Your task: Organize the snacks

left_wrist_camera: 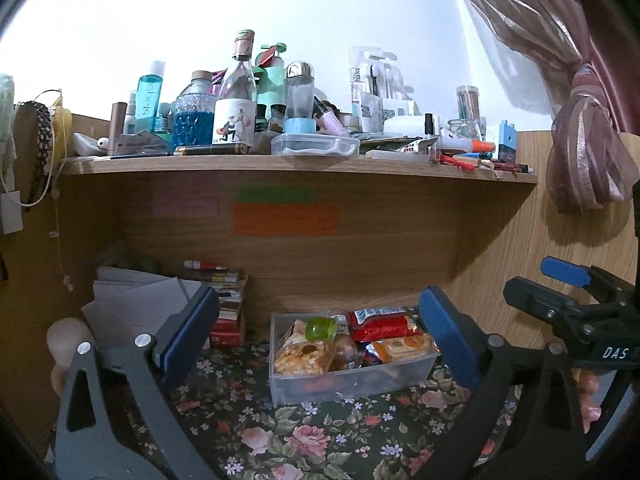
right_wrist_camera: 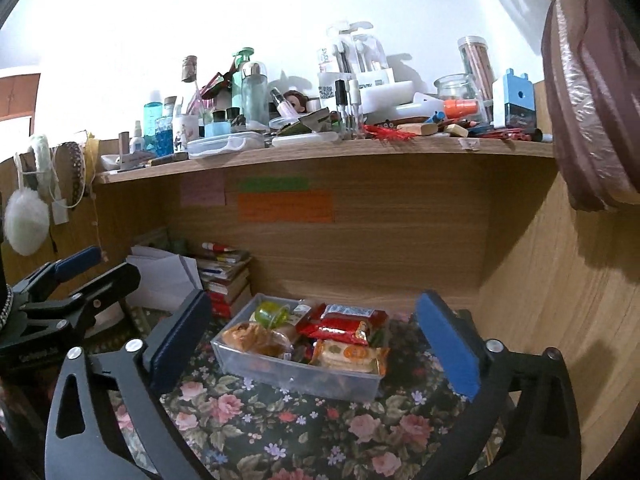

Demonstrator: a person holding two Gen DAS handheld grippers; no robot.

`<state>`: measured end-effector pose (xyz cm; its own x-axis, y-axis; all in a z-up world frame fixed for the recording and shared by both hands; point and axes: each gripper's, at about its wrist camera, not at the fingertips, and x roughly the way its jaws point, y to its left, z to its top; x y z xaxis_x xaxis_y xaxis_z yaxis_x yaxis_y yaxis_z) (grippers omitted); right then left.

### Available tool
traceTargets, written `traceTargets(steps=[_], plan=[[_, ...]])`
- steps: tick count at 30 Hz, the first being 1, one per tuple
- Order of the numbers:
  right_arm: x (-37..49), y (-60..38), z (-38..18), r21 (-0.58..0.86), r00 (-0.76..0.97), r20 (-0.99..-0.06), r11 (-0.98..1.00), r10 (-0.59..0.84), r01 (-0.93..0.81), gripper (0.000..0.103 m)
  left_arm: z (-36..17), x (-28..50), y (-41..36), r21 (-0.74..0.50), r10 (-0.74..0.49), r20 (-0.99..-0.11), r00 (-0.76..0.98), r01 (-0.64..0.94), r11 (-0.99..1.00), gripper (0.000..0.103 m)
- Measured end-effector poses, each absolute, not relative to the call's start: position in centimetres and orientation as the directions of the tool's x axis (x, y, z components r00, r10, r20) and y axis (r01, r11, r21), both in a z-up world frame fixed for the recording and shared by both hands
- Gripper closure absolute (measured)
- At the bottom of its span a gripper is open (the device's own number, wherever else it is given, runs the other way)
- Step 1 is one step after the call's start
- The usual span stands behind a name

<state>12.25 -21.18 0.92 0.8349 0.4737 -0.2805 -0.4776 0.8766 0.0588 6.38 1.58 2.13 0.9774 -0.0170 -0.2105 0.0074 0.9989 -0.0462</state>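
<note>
Straight ahead of both tongs, on the desk covered with a dark floral cloth point(right_wrist_camera: 280, 412), sits the clear rectangular plastic bin point(left_wrist_camera: 344, 384), packed with snacks: a red crinkled packet point(left_wrist_camera: 380, 322), an orange-and-white wrapped biscuit pack point(left_wrist_camera: 400, 346), a clear bag of golden puffed pieces point(left_wrist_camera: 300, 350) and a small green jelly cup point(left_wrist_camera: 320, 328).

The left tongs point(left_wrist_camera: 316, 340) stand wide with nothing between the blue pads, and the right tongs point(right_wrist_camera: 316, 344) are spread just as wide and equally empty. Neither touches the bin; both hang back from its near wall, pointing slightly downward at it.

The bin's long axis runs roughly across the left wrist view and slants away toward the left in the right wrist view. From the left view it lies a little right of centre, with its right corner close behind the right-hand pad; from the right view it sits nearly centred between the pads. By this I judge the two about equally near, the right one lined up slightly better.

Room is tight toward the back and sides. A wooden back panel point(left_wrist_camera: 320, 264) rises just behind the bin, a stack of books point(right_wrist_camera: 228, 276) and loose white papers point(right_wrist_camera: 164, 276) lie to its left, and the wooden side wall point(right_wrist_camera: 560, 300) closes the right. A cluttered wooden shelf point(left_wrist_camera: 280, 166) overhangs above. Only the cloth in front is open, so any approach or pull-out would best come from the near side.
</note>
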Motion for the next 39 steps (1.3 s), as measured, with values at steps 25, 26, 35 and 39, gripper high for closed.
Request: traceTargets(steps=[25,26,35,39], plan=[[11.6,-20.9,0.6,0.030,0.844,-0.277,0.882,0.459,-0.470,0.000,1.7,6.1,1.2,-0.042,0.000,-0.204,0.979,-0.009,0.999,0.000],[11.6,-20.9,0.6,0.027,0.846,-0.276,0.884,0.456,-0.467,0.000,1.7,6.1,1.1,-0.042,0.002,-0.203,0.979,-0.011,0.999,0.000],[11.5,-21.2,0.7,0.033,0.845,-0.269,0.882,0.461,-0.470,0.000,1.8,6.0,1.0,-0.042,0.002,-0.205,0.979,-0.011,0.999,0.000],[11.1,-21.3,0.7,0.030,0.847,-0.264,0.882,0.461,-0.471,0.000,1.8,6.0,1.0,-0.042,0.002,-0.205,0.979,-0.011,0.999,0.000]])
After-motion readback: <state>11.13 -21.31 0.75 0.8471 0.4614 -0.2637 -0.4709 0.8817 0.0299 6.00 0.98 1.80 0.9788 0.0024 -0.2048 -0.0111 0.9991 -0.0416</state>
